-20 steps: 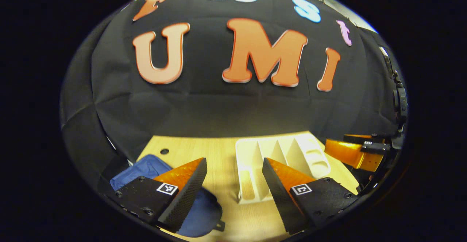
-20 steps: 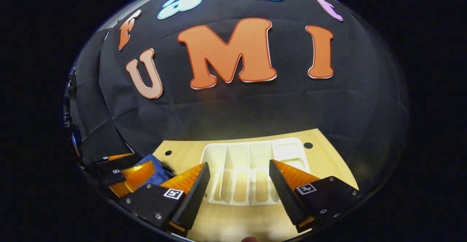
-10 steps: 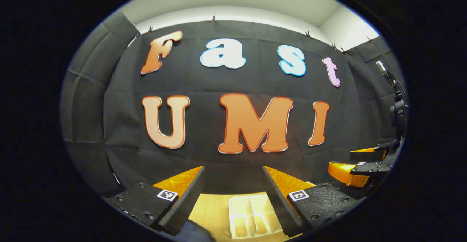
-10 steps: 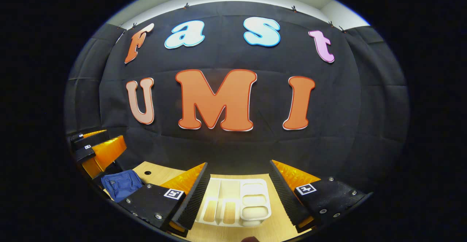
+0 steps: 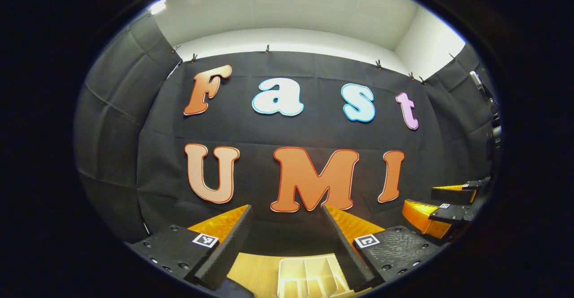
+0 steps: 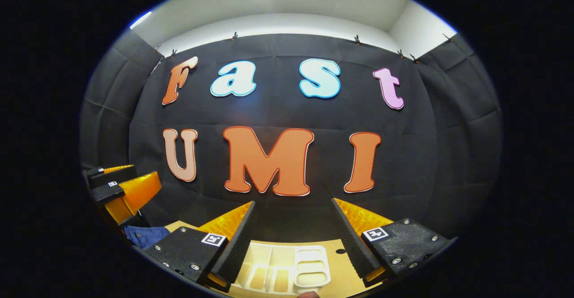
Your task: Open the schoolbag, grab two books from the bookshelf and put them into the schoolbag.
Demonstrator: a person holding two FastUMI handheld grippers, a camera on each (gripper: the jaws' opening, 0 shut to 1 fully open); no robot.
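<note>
Both grippers have tipped further upward since a second ago, so the bookshelf has sunk low in each view.

The left gripper and right gripper hang released above the white bookshelf; the blue schoolbag lies left of it.

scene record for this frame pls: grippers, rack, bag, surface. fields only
left gripper: open, nothing between the fingers, raised and facing the booth wall
right gripper: open, nothing between the fingers, raised and facing the booth wall
bookshelf: white divided rack on the table, slots look empty, no books visible
schoolbag: blue, on the table left of the rack; open or closed cannot be told
table: light wood, with a round hole near the rack
</note>
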